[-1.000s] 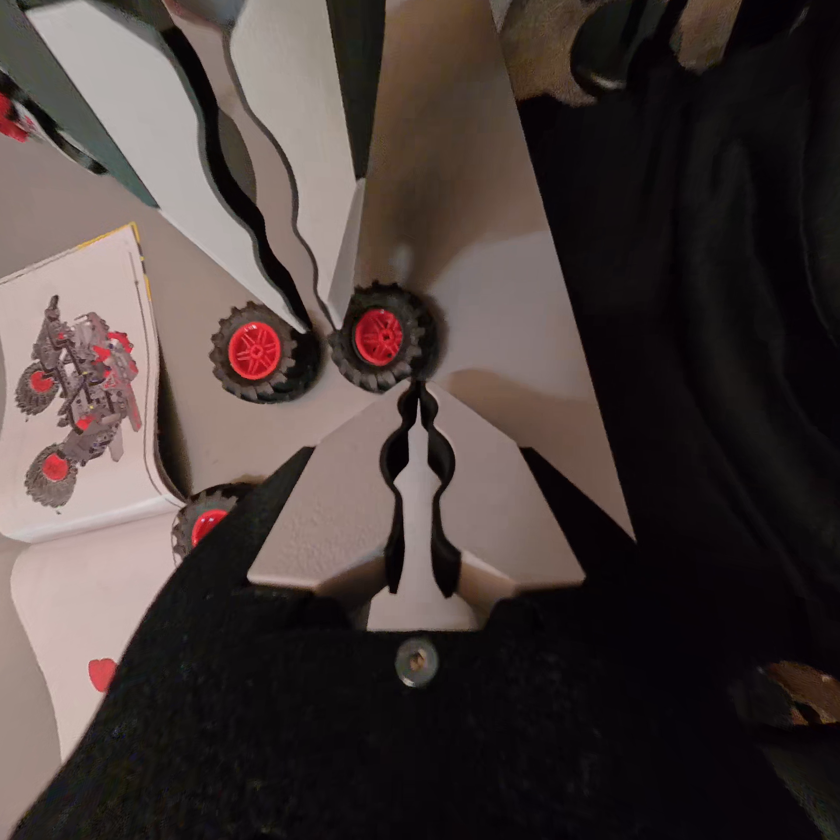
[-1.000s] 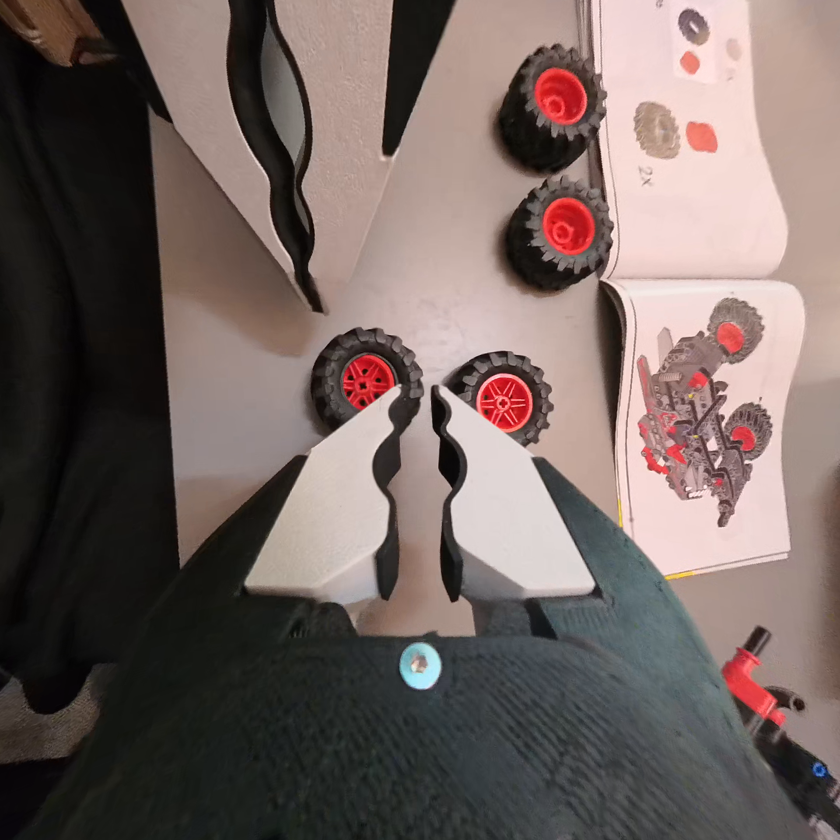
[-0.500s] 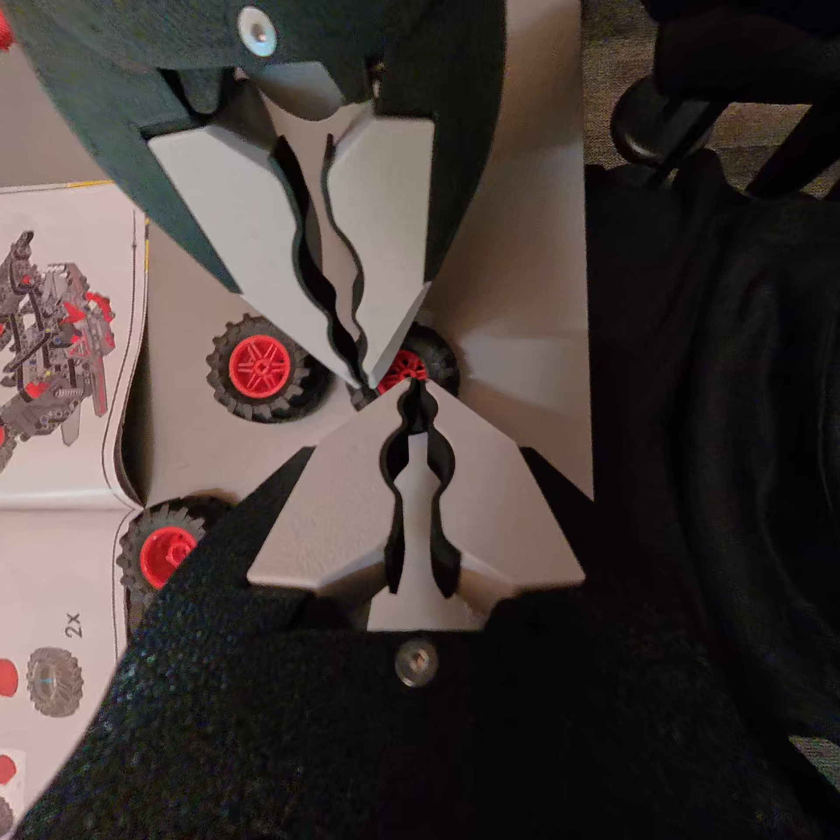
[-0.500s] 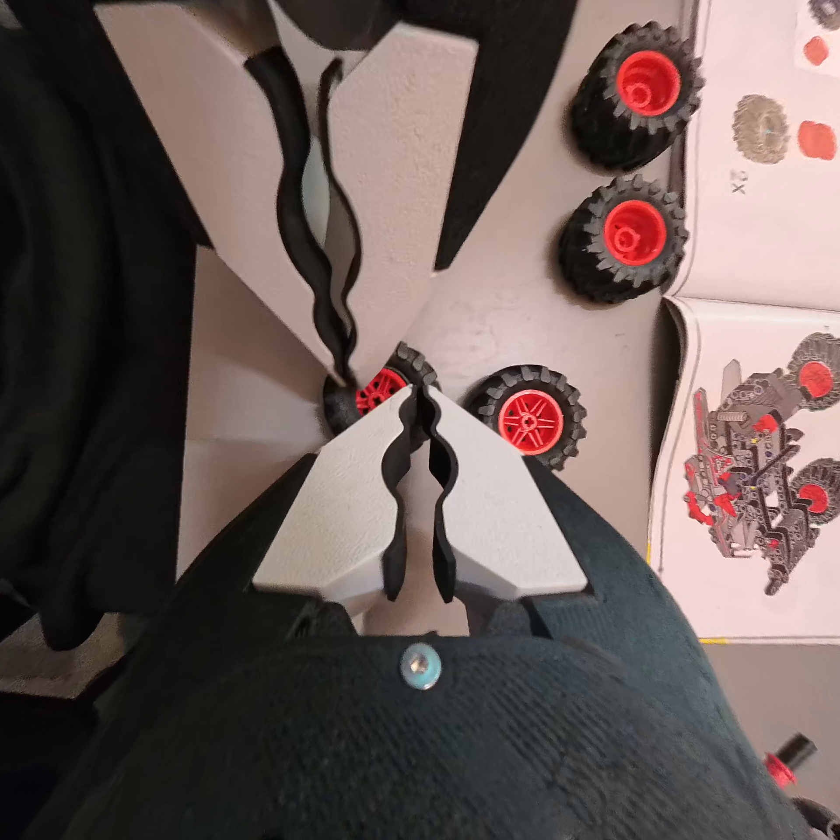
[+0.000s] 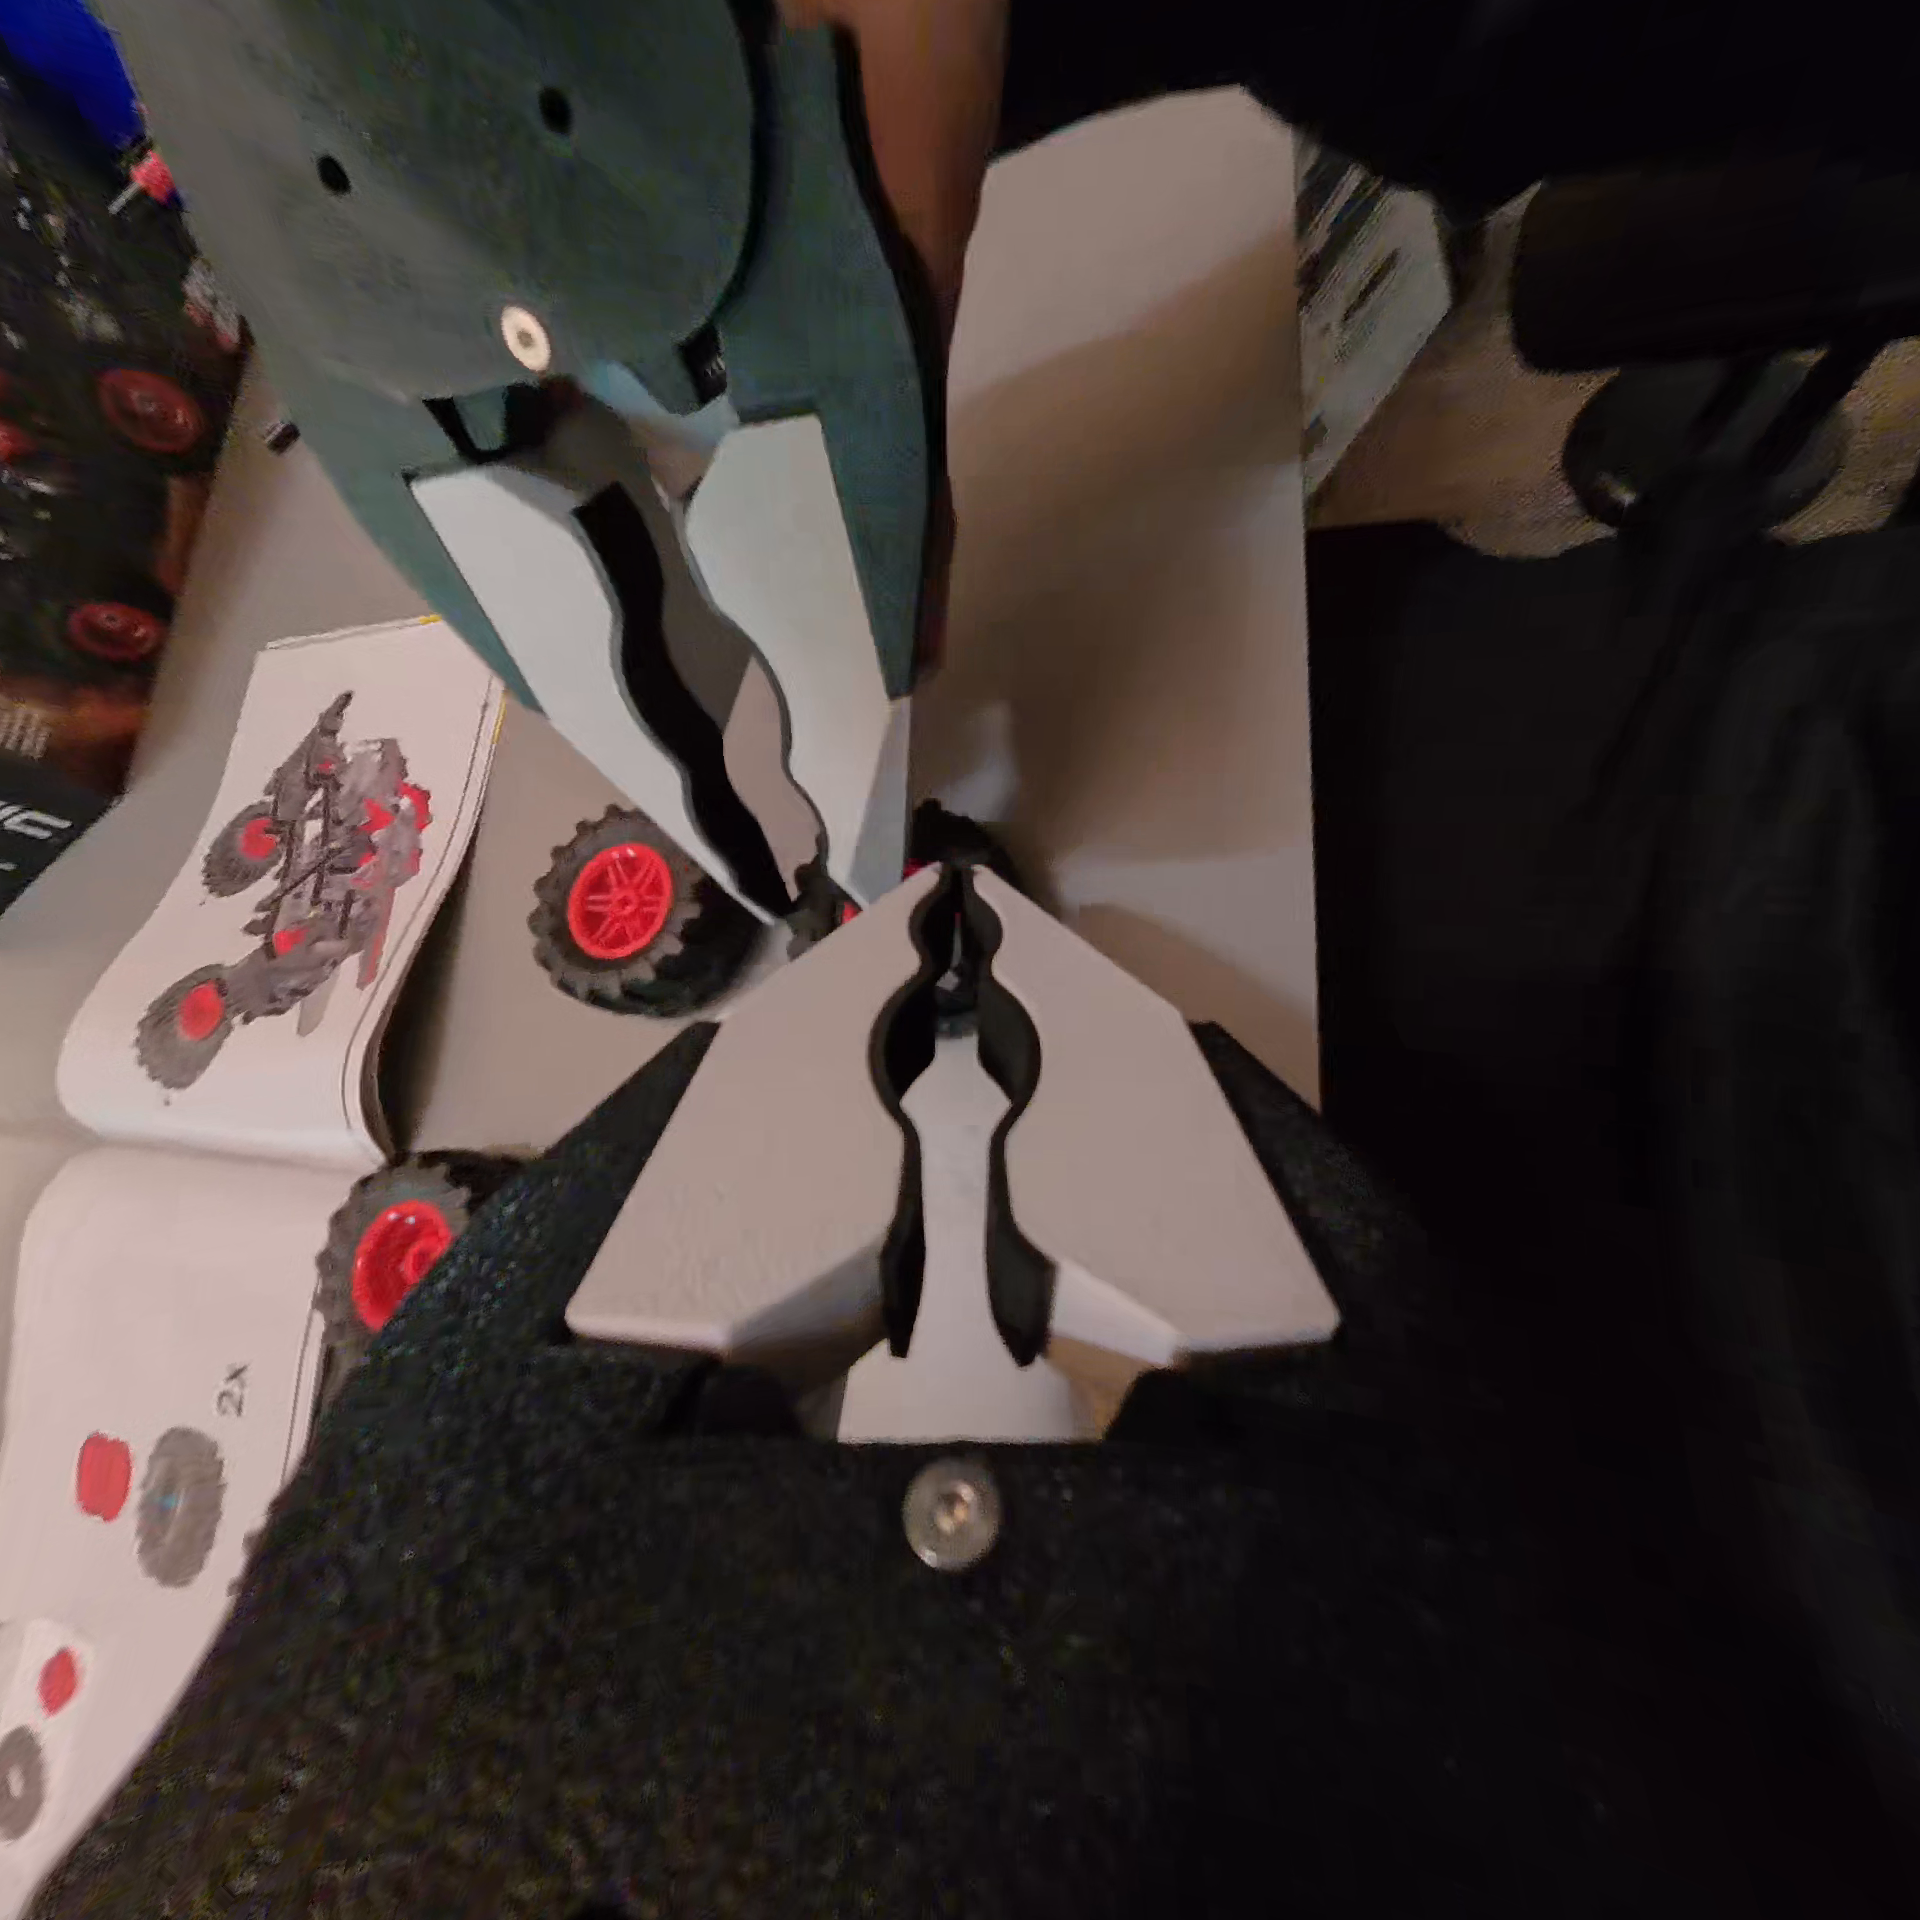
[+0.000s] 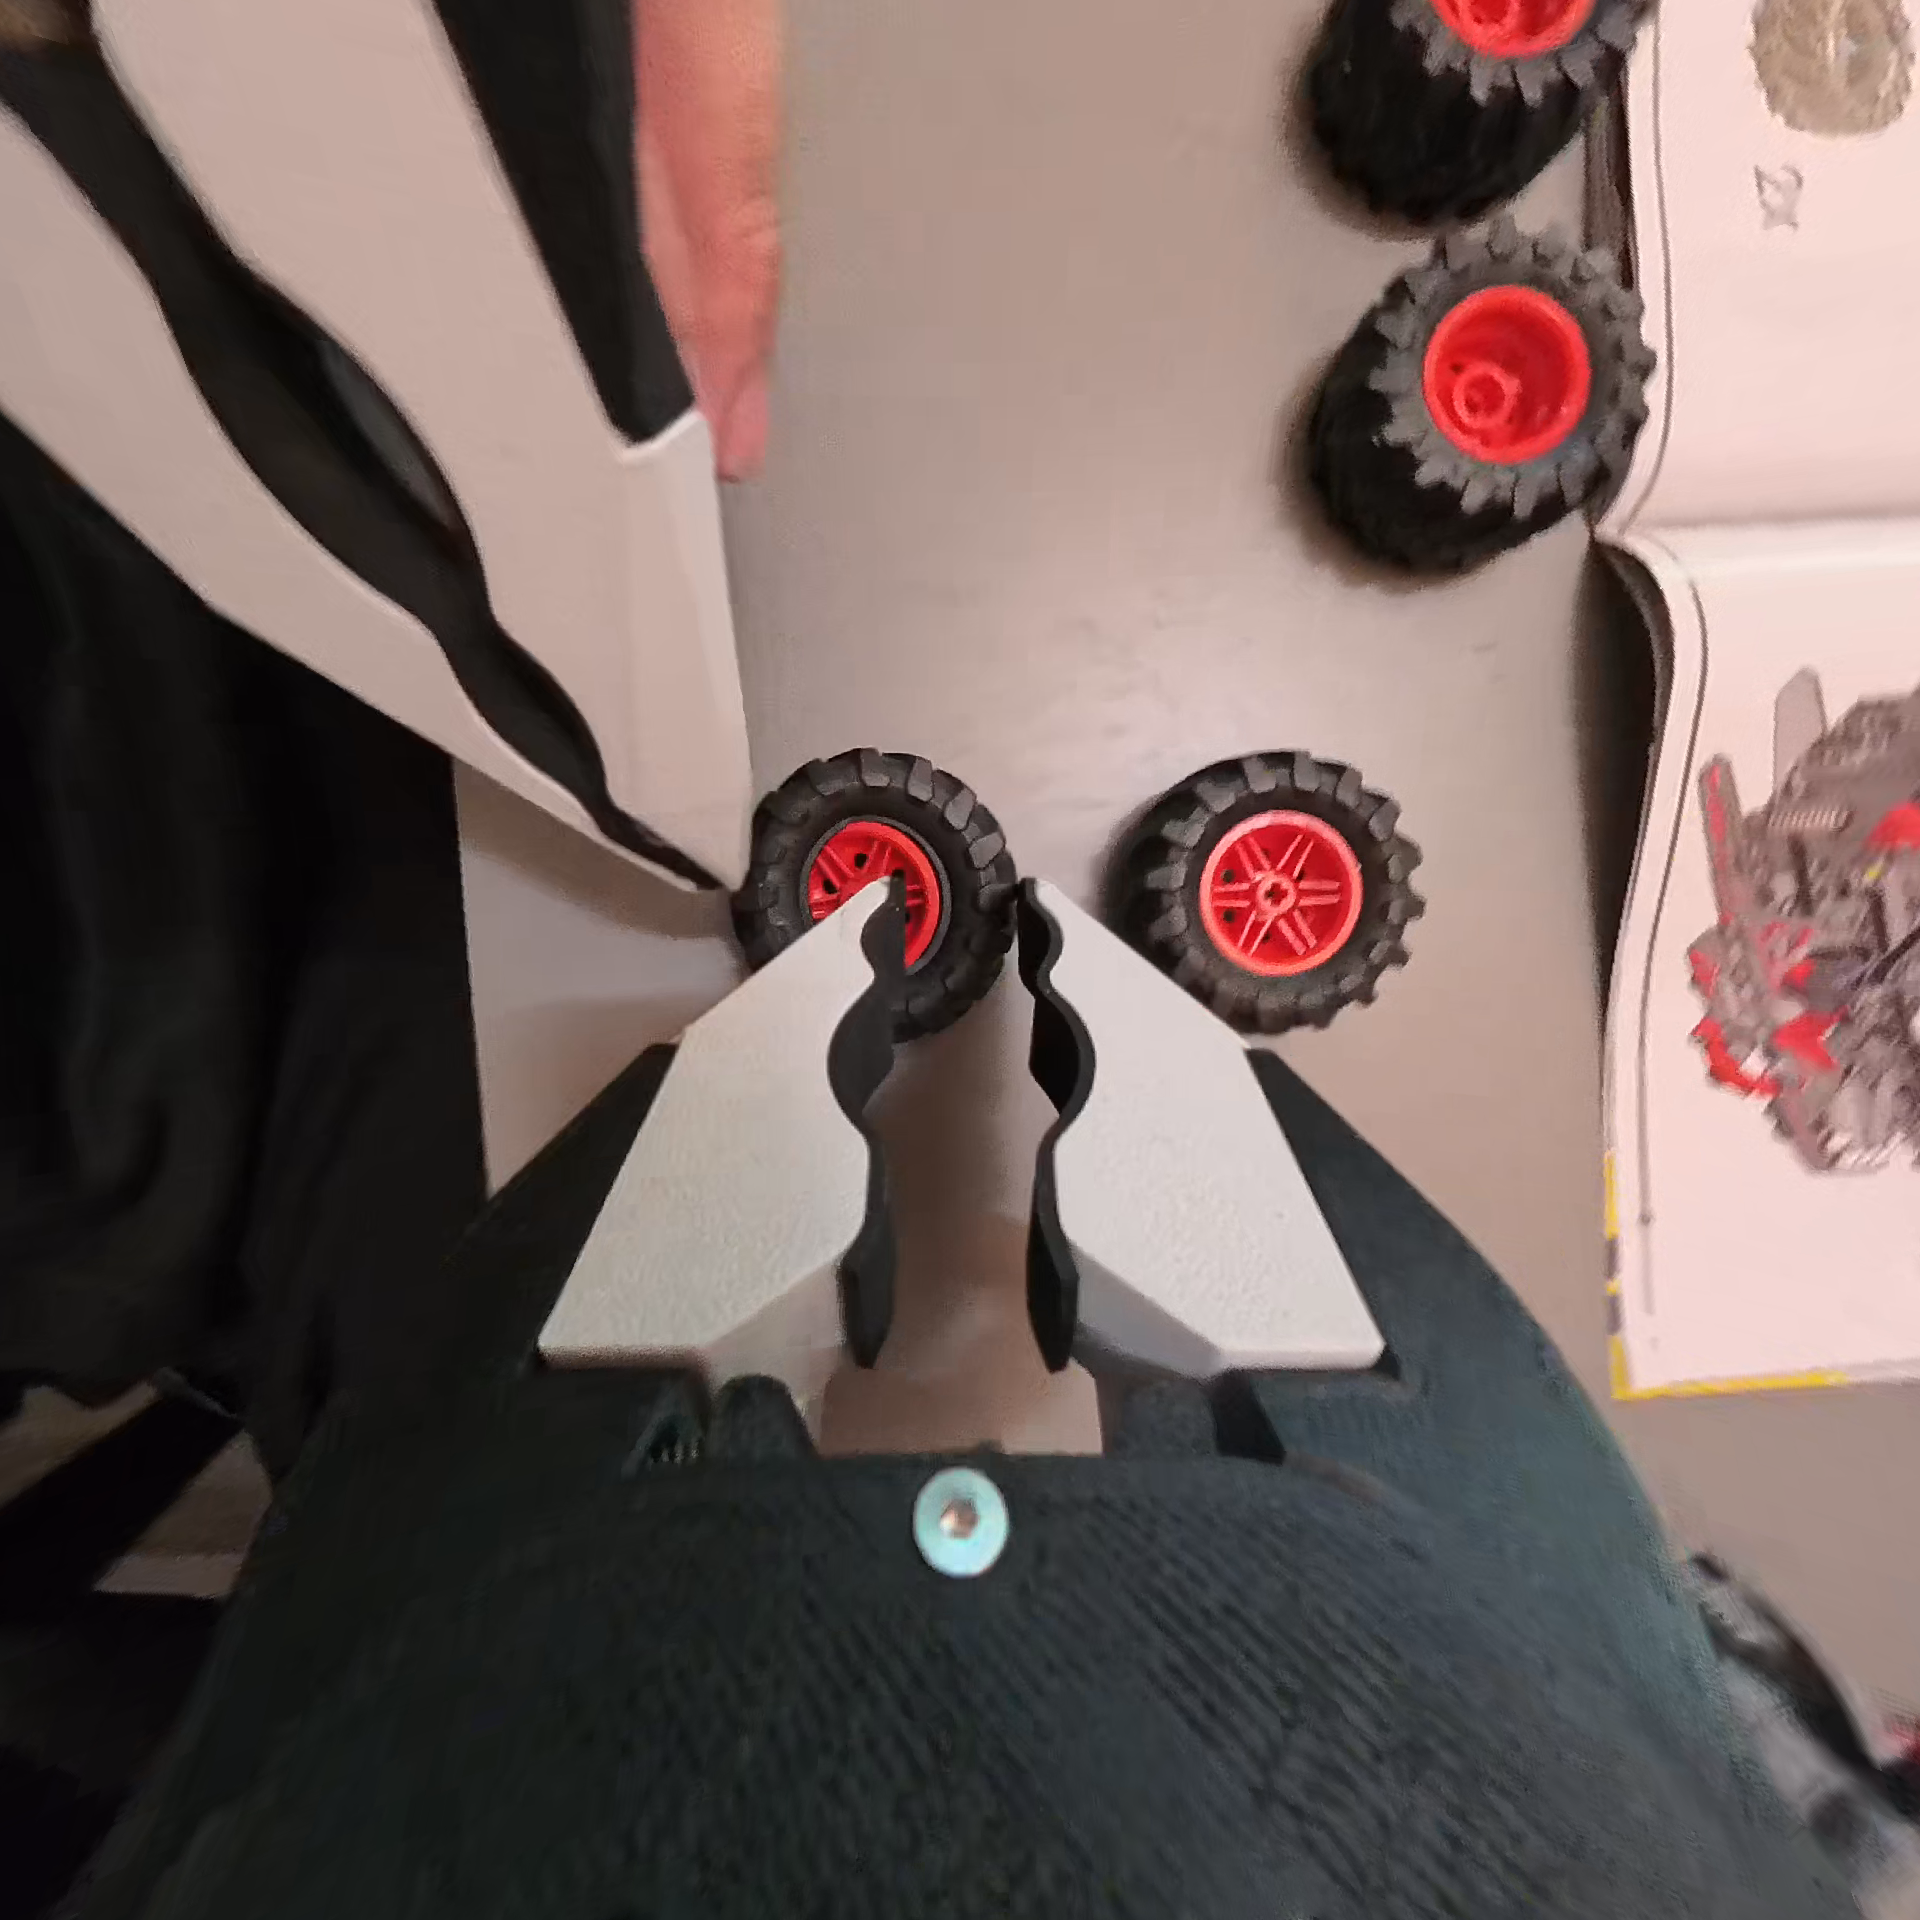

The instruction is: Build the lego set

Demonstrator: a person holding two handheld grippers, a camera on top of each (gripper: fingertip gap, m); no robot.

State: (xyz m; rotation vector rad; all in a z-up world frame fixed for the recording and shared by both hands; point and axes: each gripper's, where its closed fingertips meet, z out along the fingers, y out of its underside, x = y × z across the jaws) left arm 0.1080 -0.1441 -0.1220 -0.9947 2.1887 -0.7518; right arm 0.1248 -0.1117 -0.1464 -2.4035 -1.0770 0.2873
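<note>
The small wheel (image 6: 878, 894), black knobby tyre on a red spoked rim, stands on the grey table (image 6: 1091, 520) with its rim face turned toward the right gripper (image 6: 956, 896), its axle running roughly along that gripper's fingers. The right gripper stands narrowly open: its left fingertip lies across the rim face and its right fingertip sits just off the tyre's right edge, so the wheel is not clamped between them. In the left wrist view the same wheel (image 5: 940, 831) is mostly hidden behind the tips of both grippers.

The left gripper (image 5: 951, 883) has its tips pressed together with nothing seen between them; from the right wrist view its point (image 6: 712, 883) touches the tyre's left side. The two grippers face each other, tips nearly meeting at the wheel. A person's finger (image 6: 727, 260) shows beside the left gripper's body.

A second small spoked wheel (image 6: 1273, 894) stands just to the right of the right gripper's tips, apart from the first. Farther ahead and to the right stand two larger wheels (image 6: 1486, 384) with plain red hubs, at the edge of the open instruction booklet (image 6: 1787, 1039). The booklet bears printed vehicle and part pictures and a quantity mark. The set's dark box (image 5: 73, 468) lies beyond the booklet; its lettering is blurred.
</note>
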